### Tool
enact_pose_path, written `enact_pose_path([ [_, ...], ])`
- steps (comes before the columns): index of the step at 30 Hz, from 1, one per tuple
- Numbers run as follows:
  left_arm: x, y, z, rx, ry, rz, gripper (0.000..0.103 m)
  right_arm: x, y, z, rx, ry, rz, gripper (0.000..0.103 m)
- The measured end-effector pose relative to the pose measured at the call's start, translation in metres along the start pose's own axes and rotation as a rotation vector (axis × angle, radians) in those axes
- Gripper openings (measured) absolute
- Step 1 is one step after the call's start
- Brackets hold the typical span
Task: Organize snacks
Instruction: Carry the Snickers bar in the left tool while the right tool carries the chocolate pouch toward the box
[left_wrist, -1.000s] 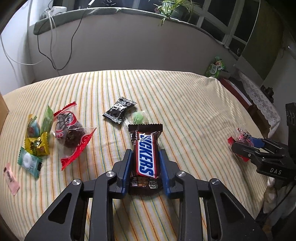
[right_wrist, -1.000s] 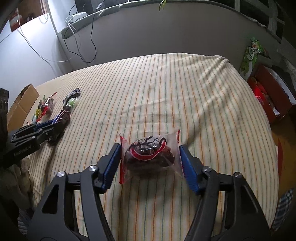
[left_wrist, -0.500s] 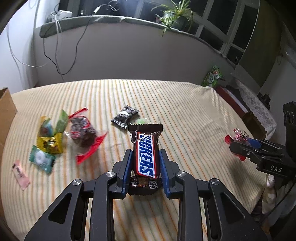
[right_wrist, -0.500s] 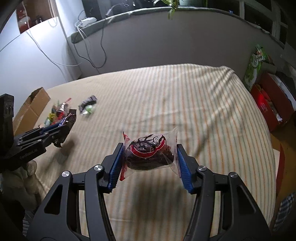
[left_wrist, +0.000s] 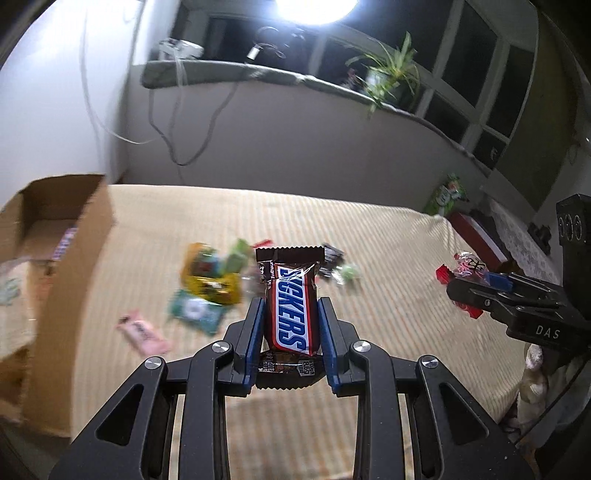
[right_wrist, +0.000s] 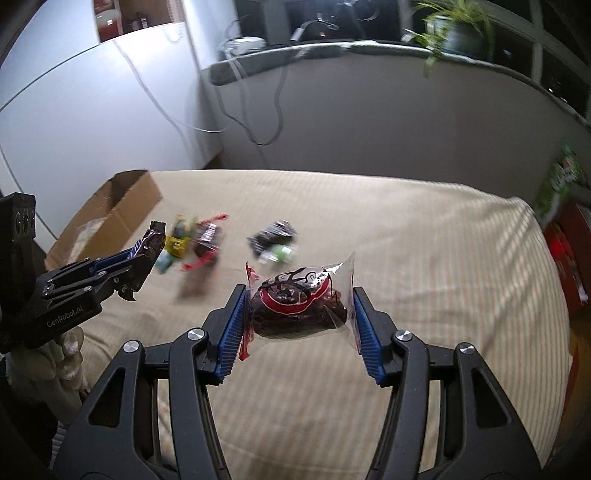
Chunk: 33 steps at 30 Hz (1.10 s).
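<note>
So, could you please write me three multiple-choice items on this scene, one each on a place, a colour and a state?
1. Where is the open brown cardboard box?
A. at the left edge of the striped bed
B. on the windowsill
C. under the plant

2. What colour are the left claw's pads?
A. yellow
B. blue
C. white

3. What does the right claw hold?
A. nothing
B. a pink sachet
C. a clear red-edged packet with a dark snack

Answers: 1 A, the box sits left of the loose sweets, against the bed's edge; 2 B, blue strips flank the brown Snickers bar; 3 C, both pads press on the packet's sides.
</note>
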<state>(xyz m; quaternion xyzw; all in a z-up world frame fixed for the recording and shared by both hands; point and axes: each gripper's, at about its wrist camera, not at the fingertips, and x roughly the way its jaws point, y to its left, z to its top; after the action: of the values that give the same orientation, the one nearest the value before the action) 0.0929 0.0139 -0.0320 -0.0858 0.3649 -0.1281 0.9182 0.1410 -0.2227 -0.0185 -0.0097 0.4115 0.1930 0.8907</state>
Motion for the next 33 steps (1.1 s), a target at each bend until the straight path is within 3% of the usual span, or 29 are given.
enact_pose_path([
  [18,-0.056,0.101,0.004,-0.107,-0.096,0.207,0.027,0.052,0.125,0.07,-0.2,-0.012,0.167,0.057],
  [33,-0.054,0.166,0.034,-0.123,-0.089,0.327,0.027,0.095,0.213,0.092,-0.302,0.025,0.297,0.057],
])
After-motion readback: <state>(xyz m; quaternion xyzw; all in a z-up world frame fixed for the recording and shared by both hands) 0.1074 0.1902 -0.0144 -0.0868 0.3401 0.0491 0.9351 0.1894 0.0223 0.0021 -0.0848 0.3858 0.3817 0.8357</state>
